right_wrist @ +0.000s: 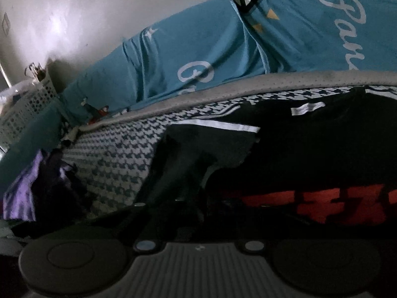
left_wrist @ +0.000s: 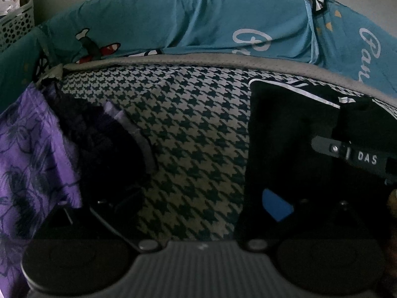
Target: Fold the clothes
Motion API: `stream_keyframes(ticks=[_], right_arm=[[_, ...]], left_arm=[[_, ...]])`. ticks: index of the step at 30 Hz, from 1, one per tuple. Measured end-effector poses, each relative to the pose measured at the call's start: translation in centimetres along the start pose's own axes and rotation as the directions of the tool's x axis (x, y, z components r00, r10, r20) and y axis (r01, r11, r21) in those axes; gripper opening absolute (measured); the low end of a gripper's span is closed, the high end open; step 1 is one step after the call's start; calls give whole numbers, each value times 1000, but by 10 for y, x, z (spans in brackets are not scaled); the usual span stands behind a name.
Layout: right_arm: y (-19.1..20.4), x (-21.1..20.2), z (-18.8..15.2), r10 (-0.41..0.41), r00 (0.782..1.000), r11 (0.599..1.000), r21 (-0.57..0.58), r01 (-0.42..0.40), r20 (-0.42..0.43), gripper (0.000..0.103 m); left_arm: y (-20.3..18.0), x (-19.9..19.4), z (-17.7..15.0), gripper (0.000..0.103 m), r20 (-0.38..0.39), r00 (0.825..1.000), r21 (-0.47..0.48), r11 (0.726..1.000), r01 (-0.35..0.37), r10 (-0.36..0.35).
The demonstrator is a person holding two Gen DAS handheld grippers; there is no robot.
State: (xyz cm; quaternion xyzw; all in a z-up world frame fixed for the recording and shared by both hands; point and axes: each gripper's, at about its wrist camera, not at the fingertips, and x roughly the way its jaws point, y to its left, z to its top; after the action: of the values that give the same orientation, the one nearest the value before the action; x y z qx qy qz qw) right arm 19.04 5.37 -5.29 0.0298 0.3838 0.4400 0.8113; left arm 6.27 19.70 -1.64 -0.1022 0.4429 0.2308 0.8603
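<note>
Houndstooth mat (left_wrist: 193, 129) carries the load: purple garment (left_wrist: 27, 149) at its left edge, black shirt (right_wrist: 310, 154) with red print on the right. Your left gripper (left_wrist: 198, 164) looks spread wide over bare mat, gripping nothing. Right gripper (right_wrist: 198, 198) is lost in dark cloth; can't tell its state. Risk: low light, black on black. You may pinch one layer only, or snag the teal sheet (left_wrist: 198, 17) behind.

Left gripper (left_wrist: 198, 154) over houndstooth mattress (left_wrist: 188, 129) — purple floral garment (left_wrist: 27, 159) at left, black garment (left_wrist: 285, 129) at right, teal bedsheet (left_wrist: 198, 17) behind.
</note>
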Motion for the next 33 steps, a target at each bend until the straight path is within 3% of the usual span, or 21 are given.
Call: stream_keyframes(ticks=[11,17,20,22,26,33], right_arm=[[44,3,21,124,991,992,-25,-122,52,7],[91,19,38,229,973,965,-137,-224,26,7],[107,27,42,291,957,942,-170,-290,-19,12],[115,29,43,310,950,932,-186,-311,-37,24],[114,20,43,322,947,933,-165,-319,-11,24],[77,-4,40,194,980,974,-125,-188,38,25]], left_arm=[[3,-3,-5,103,-4,1000,20,1000,-10,10],[8,-3,-7,103,-8,1000,23,999,-29,29],[13,-1,-6,103,-17,999,10,999,-41,41],[15,1,-6,103,-24,999,1,999,-49,49],[20,1,-7,103,-28,998,-10,998,-63,63],[23,2,-9,103,-31,996,-20,996,-88,88]])
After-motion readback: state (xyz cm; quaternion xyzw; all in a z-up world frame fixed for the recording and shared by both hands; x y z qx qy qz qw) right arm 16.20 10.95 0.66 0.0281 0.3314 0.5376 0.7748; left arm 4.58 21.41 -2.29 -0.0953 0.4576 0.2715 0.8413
